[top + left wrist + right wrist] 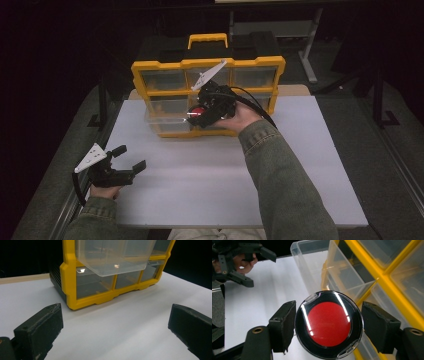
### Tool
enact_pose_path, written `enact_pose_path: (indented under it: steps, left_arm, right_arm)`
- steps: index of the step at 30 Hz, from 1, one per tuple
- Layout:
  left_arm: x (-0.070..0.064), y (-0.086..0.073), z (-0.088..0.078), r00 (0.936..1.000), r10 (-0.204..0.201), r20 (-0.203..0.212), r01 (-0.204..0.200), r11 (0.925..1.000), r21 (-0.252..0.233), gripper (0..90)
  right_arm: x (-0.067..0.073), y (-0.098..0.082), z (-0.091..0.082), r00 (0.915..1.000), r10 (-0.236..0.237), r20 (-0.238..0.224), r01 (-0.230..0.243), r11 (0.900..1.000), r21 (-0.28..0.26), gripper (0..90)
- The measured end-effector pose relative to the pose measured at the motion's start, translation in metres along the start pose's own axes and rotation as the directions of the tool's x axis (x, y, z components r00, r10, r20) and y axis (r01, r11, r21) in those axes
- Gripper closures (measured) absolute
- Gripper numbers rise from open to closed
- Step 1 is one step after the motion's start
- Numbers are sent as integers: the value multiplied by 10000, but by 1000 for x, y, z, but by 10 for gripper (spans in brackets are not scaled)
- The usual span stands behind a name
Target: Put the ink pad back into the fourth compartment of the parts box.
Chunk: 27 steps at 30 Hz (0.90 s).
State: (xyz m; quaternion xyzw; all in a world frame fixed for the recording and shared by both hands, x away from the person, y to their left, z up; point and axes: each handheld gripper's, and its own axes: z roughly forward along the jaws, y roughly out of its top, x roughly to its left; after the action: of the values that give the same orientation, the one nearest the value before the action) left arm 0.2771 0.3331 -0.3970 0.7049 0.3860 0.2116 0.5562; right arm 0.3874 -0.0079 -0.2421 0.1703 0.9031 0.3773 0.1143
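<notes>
White tabletop (210, 185) carries the scene. Left gripper (131, 159), near edge, jaws spread and empty. Farther off, right gripper (328, 326) pinches a round black case with red centre (329, 324) above a clear drawer (112, 255) pulled from the yellow organizer (160, 65).

Dim lab or workshop, white worktable (300, 165), yellow parts organizer (165, 65), black surroundings, metal stand (312, 45)

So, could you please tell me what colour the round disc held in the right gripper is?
Red centre with a glossy black rim; clearest in the right gripper view.
</notes>
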Motion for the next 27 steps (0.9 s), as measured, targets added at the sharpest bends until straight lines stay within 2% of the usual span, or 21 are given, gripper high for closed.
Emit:
enact_pose_path:
  steps: [12, 17, 27]
  left_arm:
    - [1, 0, 0, 10000, -49, 15, 49, 10000, -28, 0]
    - [1, 0, 2, 10000, 55, 71, -55, 10000, 53, 0]
    - [1, 1, 3, 9999, -3, 125, 3, 10000, -4, 0]
  right_arm:
    - [-9, 20, 2, 9999, -53, 164, 52, 10000, 81, 289]
    - [-12, 27, 7, 9998, -10, 205, 5, 9998, 217, 289]
    - [-9, 48, 28, 9995, -298, 48, 295, 9984, 473, 289]
